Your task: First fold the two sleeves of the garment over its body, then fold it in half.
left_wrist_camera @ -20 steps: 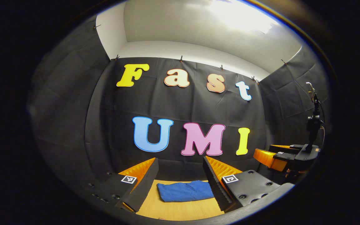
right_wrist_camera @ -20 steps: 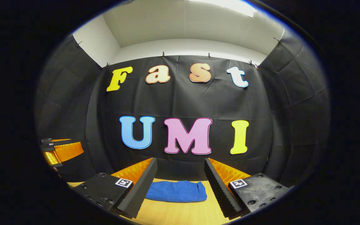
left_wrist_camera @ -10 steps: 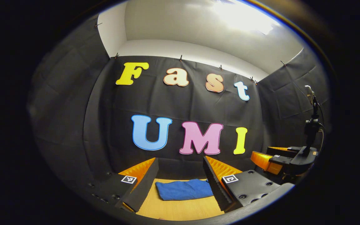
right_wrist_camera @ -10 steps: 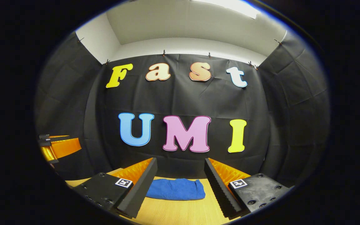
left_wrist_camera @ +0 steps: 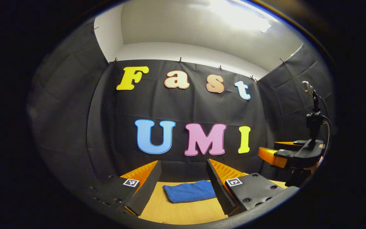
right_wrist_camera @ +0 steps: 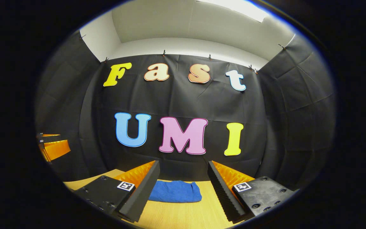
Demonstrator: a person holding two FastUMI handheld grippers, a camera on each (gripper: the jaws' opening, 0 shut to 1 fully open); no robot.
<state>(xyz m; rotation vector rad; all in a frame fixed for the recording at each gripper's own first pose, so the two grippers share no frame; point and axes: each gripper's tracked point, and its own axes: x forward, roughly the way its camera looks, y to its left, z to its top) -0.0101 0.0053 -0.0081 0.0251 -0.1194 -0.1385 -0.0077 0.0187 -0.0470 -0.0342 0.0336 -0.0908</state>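
A blue garment [left_wrist_camera: 189, 191] lies folded into a small flat bundle on the wooden table [left_wrist_camera: 183, 212], close to the back wall. In the left gripper view it sits between the spread fingers of my left gripper [left_wrist_camera: 182, 182], well beyond the tips. My left gripper is open and holds nothing. In the right gripper view the same garment [right_wrist_camera: 175, 191] lies beyond the parted fingers of my right gripper [right_wrist_camera: 183, 180], which is open too. My right gripper [left_wrist_camera: 284, 154] also appears at the far right of the left gripper view, raised above the table. My left gripper [right_wrist_camera: 51, 148] shows at the left edge of the right gripper view.
The black cloth wall stands right behind the garment. A bare strip of wooden table [right_wrist_camera: 183, 216] lies between the garment and both grippers. A dark stand with a cable [left_wrist_camera: 313, 121] rises at the right side of the left gripper view.
Both grippers have pulled slightly back and apart from the garment, which looks a little smaller now. The garment itself has not moved. Both stay open.
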